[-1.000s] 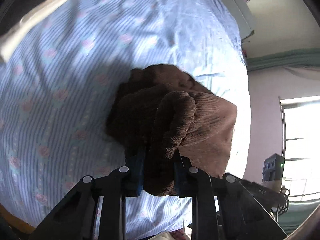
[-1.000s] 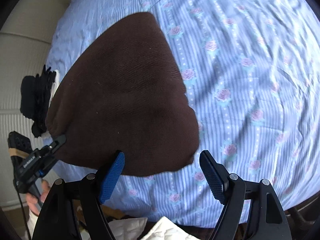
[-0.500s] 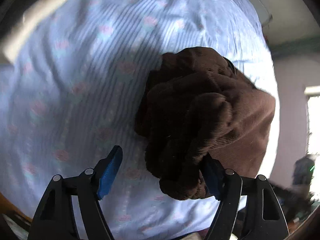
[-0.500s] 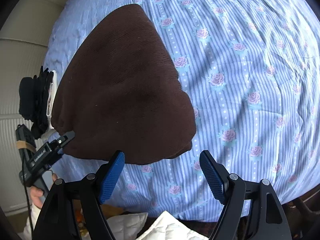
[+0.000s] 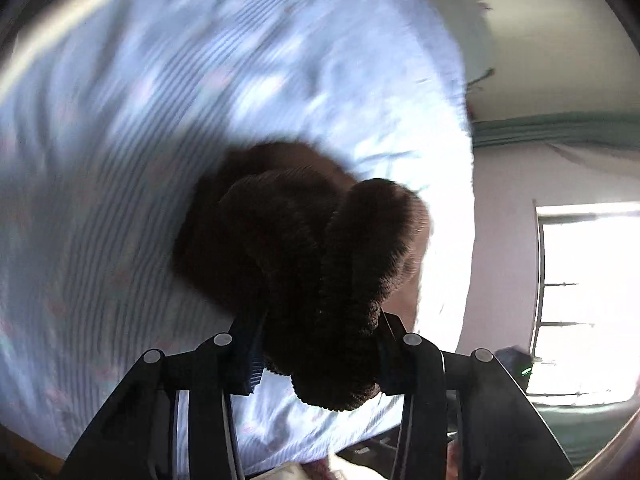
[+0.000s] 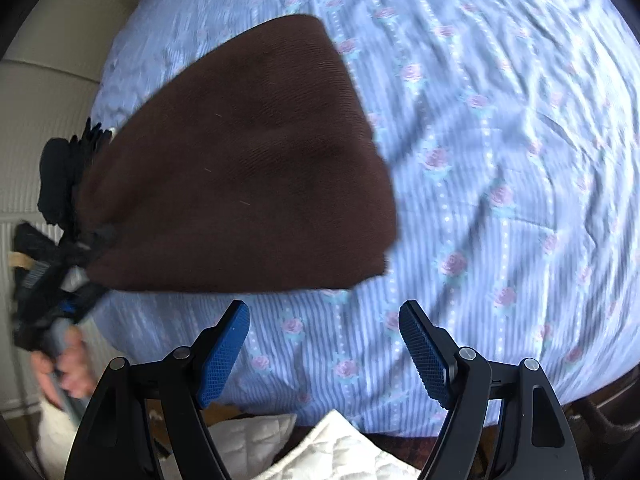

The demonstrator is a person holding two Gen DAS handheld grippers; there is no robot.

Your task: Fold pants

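Observation:
The brown corduroy pants (image 6: 248, 168) lie folded into a thick wedge on the blue striped bed sheet (image 6: 500, 140). In the left wrist view the pants (image 5: 304, 240) bulge up as a dark bundle, and my left gripper (image 5: 320, 344) is shut on their near folded edge. The left gripper also shows in the right wrist view (image 6: 60, 300), blurred, at the pants' left corner. My right gripper (image 6: 324, 344) is open and empty, a short way in front of the pants' near edge, not touching them.
The bed sheet (image 5: 140, 140) fills most of both views. A black bundle (image 6: 64, 176) lies at the bed's left edge beside a cream wall. White quilted cloth (image 6: 320, 452) lies below the right gripper. A bright window (image 5: 588, 304) is at the right.
My left gripper was shut on the pants, opened half a second ago, and is shut on the bunched edge again. My right gripper stayed open and drew back slightly from the pants.

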